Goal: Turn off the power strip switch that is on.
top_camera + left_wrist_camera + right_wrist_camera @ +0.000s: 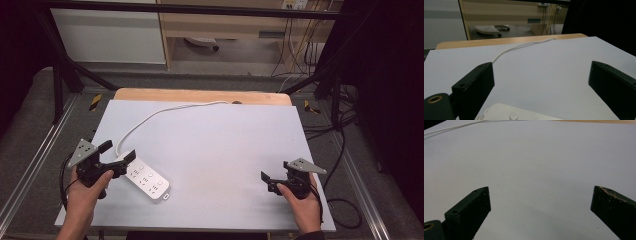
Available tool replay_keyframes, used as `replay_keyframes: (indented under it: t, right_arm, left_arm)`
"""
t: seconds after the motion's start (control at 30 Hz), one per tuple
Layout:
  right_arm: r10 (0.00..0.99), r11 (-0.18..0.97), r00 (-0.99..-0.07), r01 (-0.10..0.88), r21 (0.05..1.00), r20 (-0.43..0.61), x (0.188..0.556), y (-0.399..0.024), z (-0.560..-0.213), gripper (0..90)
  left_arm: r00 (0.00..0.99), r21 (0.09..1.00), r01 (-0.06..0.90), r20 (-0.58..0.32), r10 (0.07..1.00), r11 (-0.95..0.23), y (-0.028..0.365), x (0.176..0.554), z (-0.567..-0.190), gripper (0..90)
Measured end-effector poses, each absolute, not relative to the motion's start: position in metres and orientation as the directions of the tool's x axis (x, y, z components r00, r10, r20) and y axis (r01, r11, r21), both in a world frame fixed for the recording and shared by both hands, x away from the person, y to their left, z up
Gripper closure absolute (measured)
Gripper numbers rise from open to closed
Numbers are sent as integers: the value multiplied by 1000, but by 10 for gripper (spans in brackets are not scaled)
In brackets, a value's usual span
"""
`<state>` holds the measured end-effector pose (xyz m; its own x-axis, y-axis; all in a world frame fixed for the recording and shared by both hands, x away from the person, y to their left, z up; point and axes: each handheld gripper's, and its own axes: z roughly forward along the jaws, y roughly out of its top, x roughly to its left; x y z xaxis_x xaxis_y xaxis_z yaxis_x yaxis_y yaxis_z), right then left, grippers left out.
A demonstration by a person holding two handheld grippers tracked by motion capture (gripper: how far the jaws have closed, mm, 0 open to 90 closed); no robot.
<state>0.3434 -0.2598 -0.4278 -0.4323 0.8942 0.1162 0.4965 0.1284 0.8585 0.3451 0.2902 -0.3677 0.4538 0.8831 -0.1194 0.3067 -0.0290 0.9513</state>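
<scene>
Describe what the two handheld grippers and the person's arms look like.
Both the left gripper and the right gripper are black, each topped by a grey three-cornered plate with small holes. Their fingers are blocky black wedges; the right one's carry pale scuffs. A black cable trails from each. A dark sleeve cuff shows at the right wrist.

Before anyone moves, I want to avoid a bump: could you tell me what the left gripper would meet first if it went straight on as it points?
Probably the white power strip, whose end lies just under the open left gripper; beyond it, bare table sheet.
</scene>
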Motion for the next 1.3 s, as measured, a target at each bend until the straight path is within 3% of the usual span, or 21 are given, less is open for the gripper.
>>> replay_keyframes:
  t: [0.7,1.3]
  right_arm:
    - [895,130,-431,502,855,117,345,-260,-429,33]
    - [896,133,-427,516,846,120,345,-259,-431,33]
  left_arm:
    - [456,931,361,-125,881,-55,286,353,-392,95]
    - [498,908,399,-101,861,-124,281,355,-404,251]
